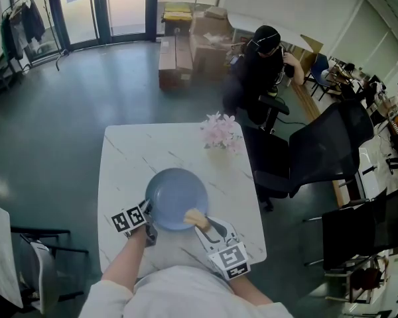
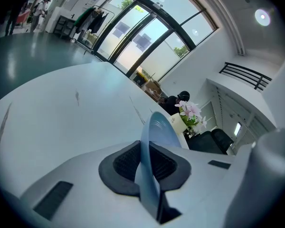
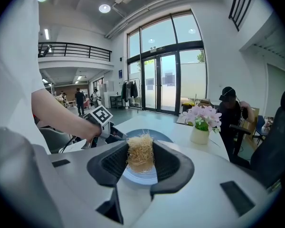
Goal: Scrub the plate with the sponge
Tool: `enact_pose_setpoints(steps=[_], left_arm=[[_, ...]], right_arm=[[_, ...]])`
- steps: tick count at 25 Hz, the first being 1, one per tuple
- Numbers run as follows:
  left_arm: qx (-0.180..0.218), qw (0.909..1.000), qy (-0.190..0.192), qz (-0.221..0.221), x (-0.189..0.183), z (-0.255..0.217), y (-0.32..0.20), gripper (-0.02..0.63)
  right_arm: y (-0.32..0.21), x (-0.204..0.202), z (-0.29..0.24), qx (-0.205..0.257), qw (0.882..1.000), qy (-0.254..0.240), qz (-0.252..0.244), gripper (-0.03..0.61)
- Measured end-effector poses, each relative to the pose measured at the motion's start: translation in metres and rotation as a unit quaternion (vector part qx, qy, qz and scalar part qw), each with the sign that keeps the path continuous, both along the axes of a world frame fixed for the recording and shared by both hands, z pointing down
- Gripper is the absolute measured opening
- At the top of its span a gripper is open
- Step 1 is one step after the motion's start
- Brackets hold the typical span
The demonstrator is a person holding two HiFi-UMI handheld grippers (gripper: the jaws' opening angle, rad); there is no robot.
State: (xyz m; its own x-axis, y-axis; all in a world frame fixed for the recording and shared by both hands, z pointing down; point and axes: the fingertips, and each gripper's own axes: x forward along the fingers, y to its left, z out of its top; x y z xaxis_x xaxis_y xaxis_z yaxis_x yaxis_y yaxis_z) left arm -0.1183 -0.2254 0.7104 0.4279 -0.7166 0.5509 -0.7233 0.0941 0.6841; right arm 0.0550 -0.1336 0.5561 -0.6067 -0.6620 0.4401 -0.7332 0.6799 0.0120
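from above, you stand at the near edge of a white marble-patterned desk (image 1: 126, 158), with a tool in each hand. your left tool (image 1: 149, 225) is clamped on the near-left rim of a round blue-grey plate (image 1: 176, 194); in the left gripper view the two dark pads of that tool (image 2: 149, 163) press on either side of the thin rim, and the plate (image 2: 159, 129) runs edge-on away from the camera. the plate lies over the middle of the desk's near half; whether it rests flat on the surface or sits a little above it cannot be told. your right tool (image 1: 202, 222) is closed around a straw-coloured, fibrous sponge (image 1: 196, 217), which sits at the plate's near-right edge. in the right gripper view the sponge (image 3: 140, 151) fills the gap between the pads of that tool (image 3: 140, 158), and the plate (image 3: 147, 175) shows just under and behind it, so the sponge appears to touch the plate. the left tool's marker cube (image 3: 100, 114) and your forearm show at the left of that view. a small vase of pink flowers (image 1: 220, 131) stands at the far right corner of the desk, well apart from the plate. beyond the desk a person (image 1: 262, 65) in dark clothes sits near cardboard boxes (image 1: 209, 35), and a black chair (image 1: 331, 138) stands to the right.
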Motion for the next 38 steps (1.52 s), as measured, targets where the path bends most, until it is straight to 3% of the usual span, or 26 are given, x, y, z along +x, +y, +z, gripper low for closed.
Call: enact_pose_setpoints(steps=[18, 25, 32, 33, 35, 38], left_arm=[[-0.043, 0.9944, -0.088, 0.039, -0.002, 0.031, 0.002, 0.044], [-0.036, 0.9902, -0.118, 0.066, 0.0, 0.029, 0.0, 0.044], [-0.012, 0.9909, -0.108, 0.079, -0.001, 0.023, -0.002, 0.049], [-0.008, 0.991, -0.107, 0.081, 0.0, 0.022, -0.003, 0.067], [-0.001, 0.9908, -0.106, 0.085, 0.001, 0.021, -0.005, 0.192], [0.0, 0.9904, -0.107, 0.087, 0.001, 0.021, -0.004, 0.216]], right_arm=[[0.001, 0.007, 0.006, -0.009, 1.0, 0.002, 0.009, 0.16], [0.001, 0.006, 0.005, -0.011, 1.0, 0.002, 0.009, 0.16], [0.002, 0.004, 0.002, -0.009, 1.0, -0.001, 0.01, 0.16], [0.002, 0.004, 0.002, -0.009, 1.0, -0.001, 0.01, 0.16], [0.001, 0.003, 0.001, -0.007, 1.0, -0.001, 0.01, 0.16], [0.002, 0.002, -0.001, -0.005, 1.0, -0.003, 0.01, 0.16]])
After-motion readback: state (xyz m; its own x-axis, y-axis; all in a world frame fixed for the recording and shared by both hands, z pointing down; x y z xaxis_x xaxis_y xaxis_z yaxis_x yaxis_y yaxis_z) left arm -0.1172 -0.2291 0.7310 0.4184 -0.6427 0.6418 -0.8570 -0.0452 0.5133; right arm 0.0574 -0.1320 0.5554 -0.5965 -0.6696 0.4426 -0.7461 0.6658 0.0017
